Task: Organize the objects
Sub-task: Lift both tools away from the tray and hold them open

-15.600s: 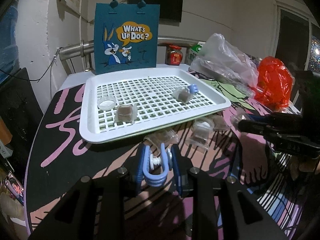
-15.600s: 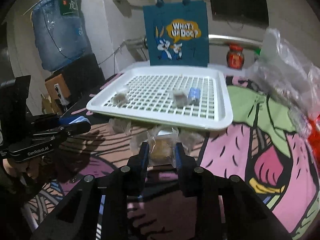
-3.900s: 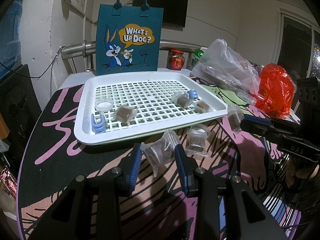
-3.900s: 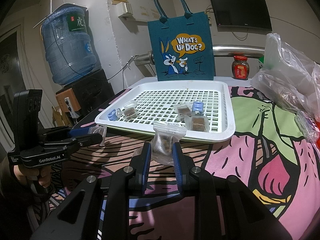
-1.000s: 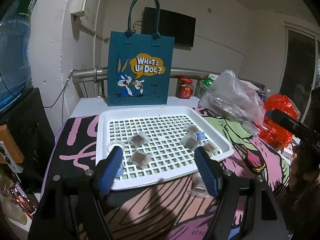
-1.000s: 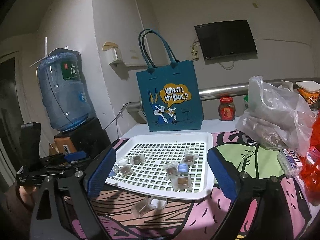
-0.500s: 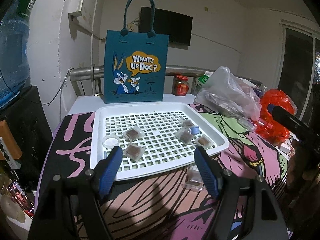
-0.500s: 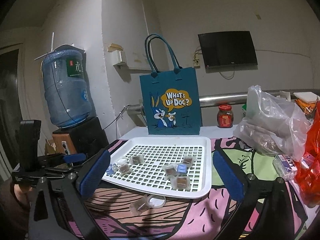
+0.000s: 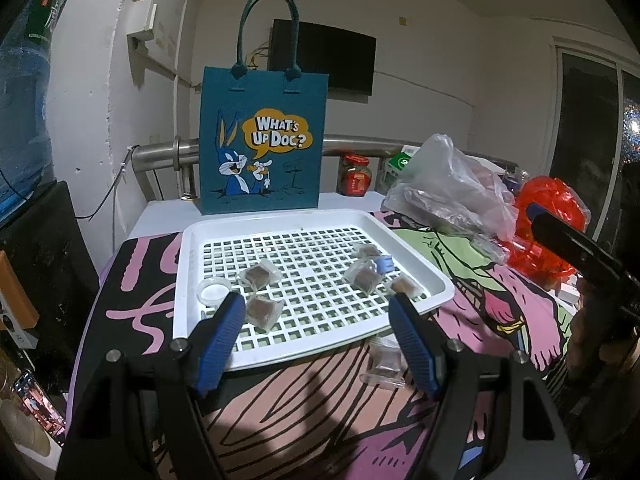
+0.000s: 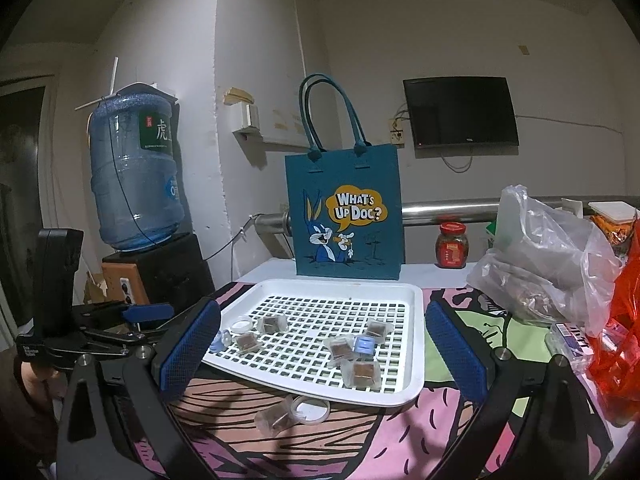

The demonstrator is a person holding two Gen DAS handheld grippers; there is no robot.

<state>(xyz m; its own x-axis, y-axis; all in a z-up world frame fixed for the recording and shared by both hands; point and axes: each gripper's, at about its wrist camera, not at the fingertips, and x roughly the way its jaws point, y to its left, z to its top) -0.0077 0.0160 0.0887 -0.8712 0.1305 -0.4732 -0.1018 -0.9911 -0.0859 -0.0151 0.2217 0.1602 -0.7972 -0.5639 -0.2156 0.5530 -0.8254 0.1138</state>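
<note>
A white slotted tray (image 9: 188, 264) (image 10: 416, 344) lies on the patterned table. In it are several clear packets of brown cubes (image 9: 260, 276) (image 10: 362, 372), a small round white lid (image 9: 214, 291) (image 10: 241, 325) and blue clips (image 9: 385, 263) (image 10: 365, 346). One more packet with a clear lid (image 9: 386, 364) (image 10: 292, 410) lies on the table in front of the tray. My left gripper (image 9: 316, 344) is open and empty, held back above the tray's near edge. My right gripper (image 10: 320, 352) is open and empty, raised in front of the tray.
A teal "What's Up Doc?" bag (image 9: 262, 144) (image 10: 346, 216) stands behind the tray. A red-lidded jar (image 10: 452, 246), a clear plastic bag (image 9: 448, 188) (image 10: 548, 260) and a red bag (image 9: 552, 228) sit at right. A water bottle (image 10: 134, 176) stands at left.
Both grippers have drawn back and up a little from the tray, open and empty. The objects lie as before.
</note>
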